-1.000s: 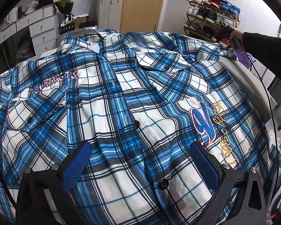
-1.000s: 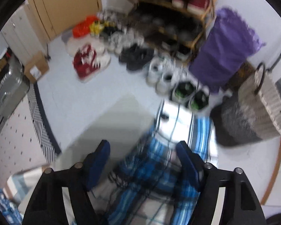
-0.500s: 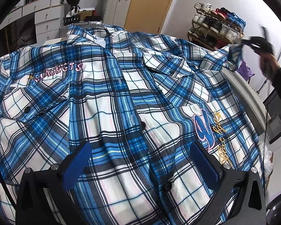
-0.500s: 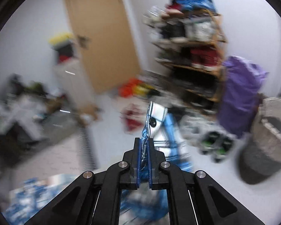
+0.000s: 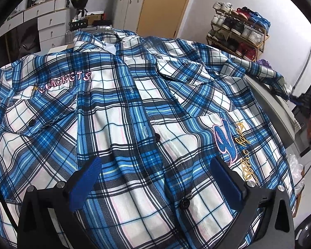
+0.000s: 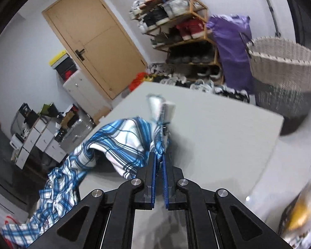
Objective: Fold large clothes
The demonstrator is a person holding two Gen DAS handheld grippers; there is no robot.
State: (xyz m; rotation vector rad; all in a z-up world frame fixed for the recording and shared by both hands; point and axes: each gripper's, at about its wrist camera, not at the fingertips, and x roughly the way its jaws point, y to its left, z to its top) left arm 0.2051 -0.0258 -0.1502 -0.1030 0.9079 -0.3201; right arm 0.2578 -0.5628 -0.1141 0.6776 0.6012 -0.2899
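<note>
A large blue-and-white plaid shirt [image 5: 134, 108] lies front up, spread over the grey table [image 5: 265, 99], with pink "BLACKGTS" lettering on its chest. My left gripper [image 5: 155, 178] is open and empty, hovering just above the shirt's lower front. My right gripper [image 6: 159, 155] is shut on the cuff of the shirt's sleeve [image 6: 122, 137] and holds it lifted over the table [image 6: 217, 137]. In the left wrist view the right gripper [image 5: 300, 100] shows at the far right edge, with the sleeve [image 5: 261, 72] stretched towards it.
A shoe rack [image 6: 176, 27], a purple bag [image 6: 232, 47] and a woven laundry basket [image 6: 280, 70] stand beyond the table. A wooden door [image 6: 97, 39], white drawers [image 5: 45, 25] and a silver suitcase [image 6: 78, 132] are behind.
My right gripper shut on the sleeve cuff, lifted it and swung it back over the table. My left gripper stayed open above the shirt and shifted only slightly.
</note>
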